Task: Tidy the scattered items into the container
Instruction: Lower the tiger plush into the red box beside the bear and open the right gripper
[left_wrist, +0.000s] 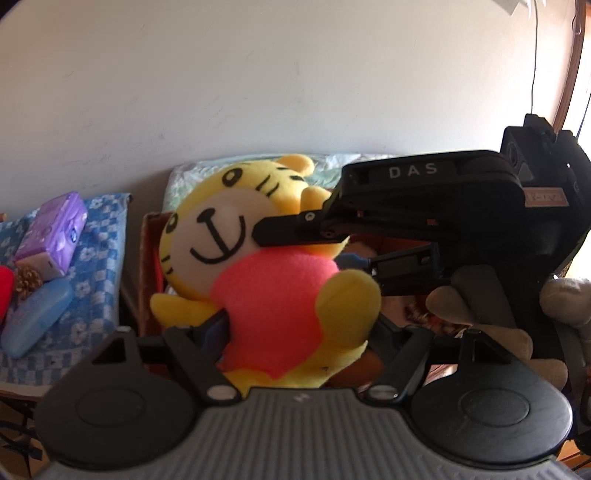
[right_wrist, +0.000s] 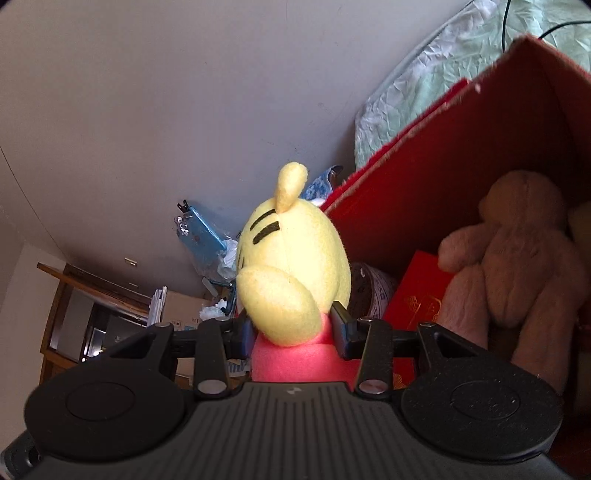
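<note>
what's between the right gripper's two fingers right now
The yellow tiger plush: the right gripper pinches its pink body, clearest in the right wrist view.

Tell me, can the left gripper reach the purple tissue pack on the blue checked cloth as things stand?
Probably not at once: the left gripper is shut on the yellow tiger plush toy, which the right gripper also clamps. The purple tissue pack itself lies uncovered.
</note>
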